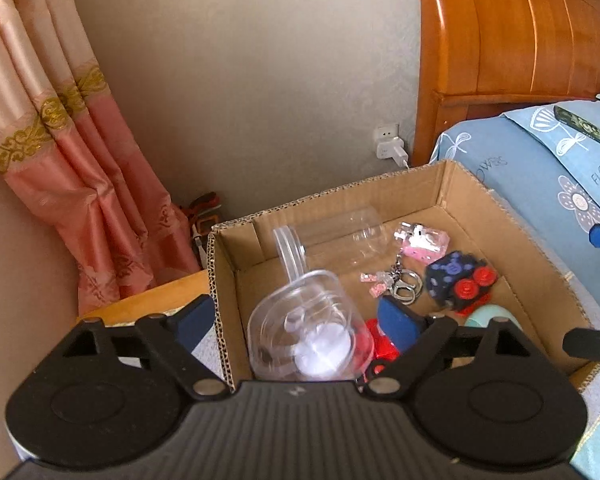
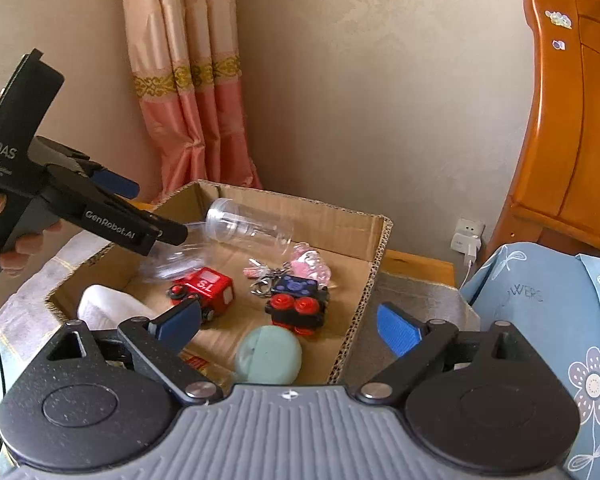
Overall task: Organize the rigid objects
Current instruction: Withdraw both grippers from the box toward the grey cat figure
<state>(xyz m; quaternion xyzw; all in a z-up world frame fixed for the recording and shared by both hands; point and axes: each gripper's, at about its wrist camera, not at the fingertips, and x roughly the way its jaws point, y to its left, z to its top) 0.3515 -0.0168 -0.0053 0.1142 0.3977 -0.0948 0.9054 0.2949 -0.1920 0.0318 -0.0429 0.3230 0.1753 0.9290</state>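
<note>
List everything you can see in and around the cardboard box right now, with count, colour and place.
cardboard box: one, brown, open, beside the bed
clear jar: one, transparent, lying on its side at the back of the box
clear cup: one, transparent, blurred, between the left gripper's fingers at the box's near left
red toy train: one, red, left middle of box
dark toy train: one, navy with red wheels, centre of box
keyring: one, silver with pink charms, behind the dark train
round case: one, pale green, near edge of box
white cloth: one, near left corner
left hand-held gripper: black, blue pads, open
right hand-held gripper: black, blue pads, open, above the box's near edge
</note>
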